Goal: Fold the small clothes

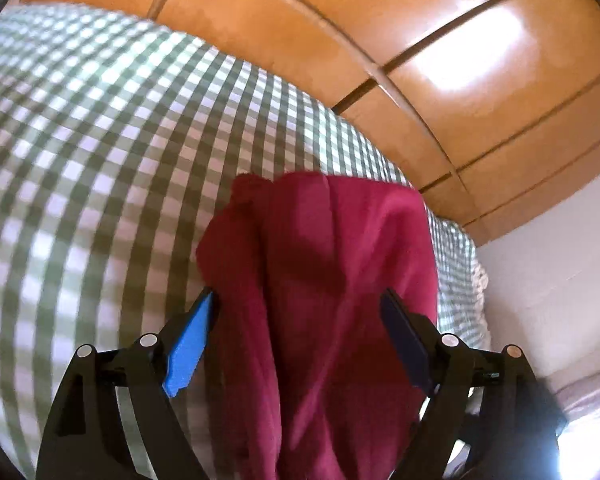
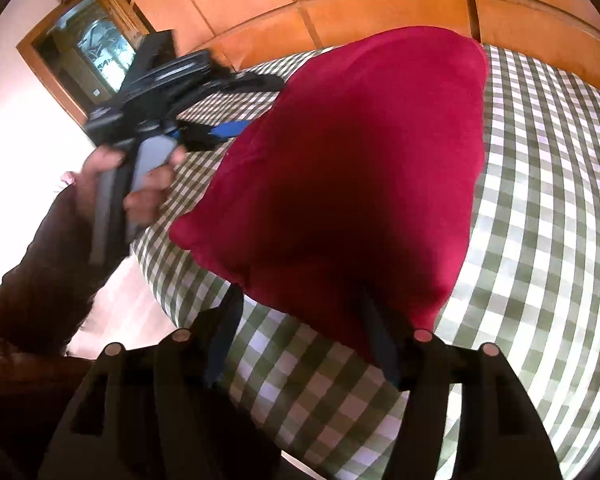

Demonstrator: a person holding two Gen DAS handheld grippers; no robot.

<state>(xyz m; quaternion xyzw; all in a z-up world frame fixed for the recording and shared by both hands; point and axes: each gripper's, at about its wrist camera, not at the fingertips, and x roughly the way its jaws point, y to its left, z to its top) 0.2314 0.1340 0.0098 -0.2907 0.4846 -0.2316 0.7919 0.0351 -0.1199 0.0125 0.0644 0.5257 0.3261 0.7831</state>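
A crimson red garment (image 1: 324,280) lies on a bed with a green and white checked sheet (image 1: 80,160). In the left wrist view my left gripper (image 1: 296,308) is open, its blue pads wide apart on either side of the cloth, which runs between them. In the right wrist view the garment (image 2: 352,172) is a big rounded mound. My right gripper (image 2: 300,320) is open at its near edge, with cloth draped over the right finger. The left gripper (image 2: 220,130) shows there at the garment's far left edge, held by a hand.
A glossy wooden headboard (image 1: 420,60) curves behind the bed. A white wall (image 1: 548,280) lies to the right in the left wrist view. A wooden-framed cabinet or mirror (image 2: 88,52) stands at the upper left in the right wrist view. The person's dark sleeve (image 2: 32,280) is at lower left.
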